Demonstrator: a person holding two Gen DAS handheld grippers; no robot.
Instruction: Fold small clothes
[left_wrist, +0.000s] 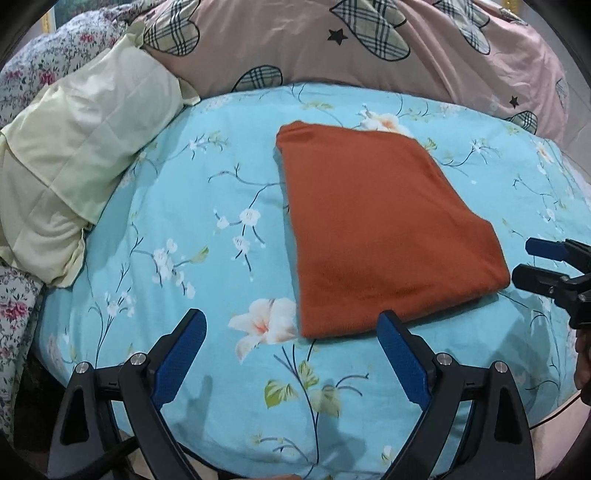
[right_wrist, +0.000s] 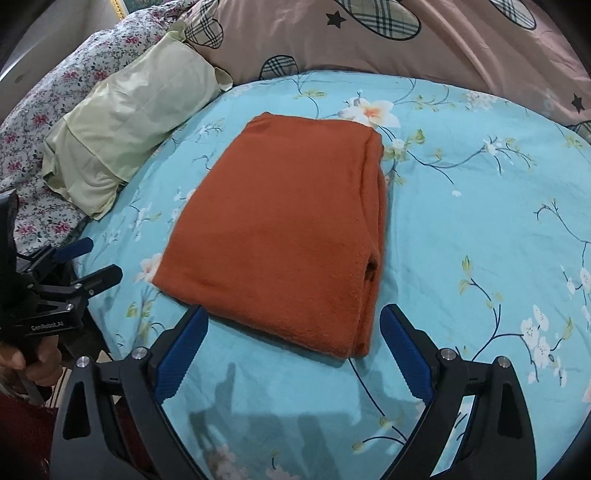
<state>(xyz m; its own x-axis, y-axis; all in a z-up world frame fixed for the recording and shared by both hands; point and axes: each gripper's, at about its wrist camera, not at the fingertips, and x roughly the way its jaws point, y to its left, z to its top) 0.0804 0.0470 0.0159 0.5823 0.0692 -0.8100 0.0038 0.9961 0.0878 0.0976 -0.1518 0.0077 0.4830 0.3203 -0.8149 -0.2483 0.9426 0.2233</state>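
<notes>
A rust-orange garment (left_wrist: 380, 225) (right_wrist: 280, 229) lies folded into a flat rectangle on the blue floral bedsheet (left_wrist: 192, 229) (right_wrist: 461, 221). My left gripper (left_wrist: 291, 325) hovers open over the sheet just in front of the garment's near left corner, with nothing between its fingers. My right gripper (right_wrist: 293, 321) is open too, above the garment's near edge, and touches nothing. Each gripper also shows at the edge of the other view: the right gripper (left_wrist: 524, 262) beside the garment's right corner, the left gripper (right_wrist: 99, 258) off its left side.
A pale yellow pillow (left_wrist: 77, 147) (right_wrist: 129, 125) lies at the left of the bed. A pink quilt with plaid hearts (left_wrist: 332, 40) (right_wrist: 369, 37) is bunched along the back. A floral cover (right_wrist: 40, 147) runs down the left side. A hand (right_wrist: 33, 363) holds the left gripper's handle.
</notes>
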